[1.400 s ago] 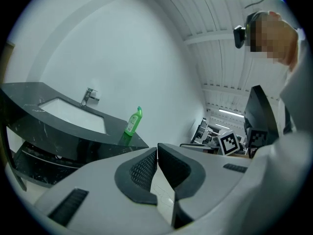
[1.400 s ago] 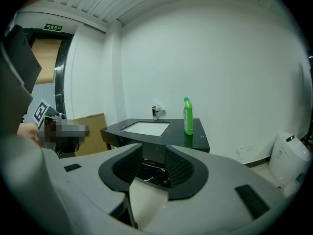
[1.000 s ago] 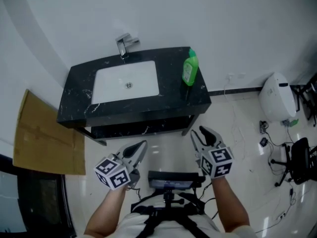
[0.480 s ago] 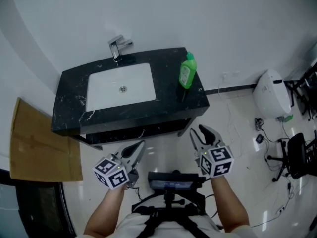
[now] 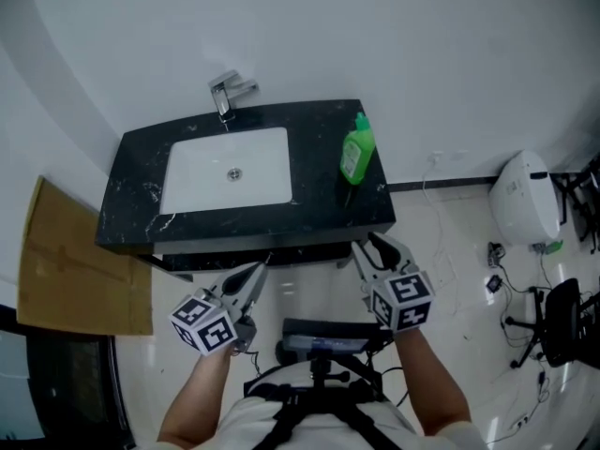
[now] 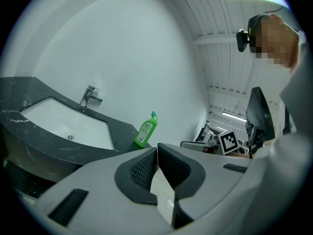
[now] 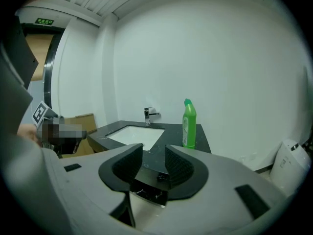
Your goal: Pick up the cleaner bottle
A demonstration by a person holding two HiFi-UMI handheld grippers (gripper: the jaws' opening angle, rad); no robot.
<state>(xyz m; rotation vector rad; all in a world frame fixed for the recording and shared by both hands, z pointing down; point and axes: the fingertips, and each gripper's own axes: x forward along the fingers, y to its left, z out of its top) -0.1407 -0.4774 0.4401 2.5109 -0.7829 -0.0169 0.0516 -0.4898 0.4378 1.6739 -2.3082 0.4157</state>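
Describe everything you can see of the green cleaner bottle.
The cleaner bottle is bright green plastic by its look, with a narrower neck, a darker green cap and a label on its body. It stands upright on the black countertop, right of the white basin, near the wall. Nothing else touches it.

A black vanity (image 5: 319,202), white basin (image 5: 228,170) and tap (image 5: 226,92) are marking this as a washroom corner, while floor cables (image 5: 511,293) and an office chair (image 5: 561,324) are suggesting a lab.
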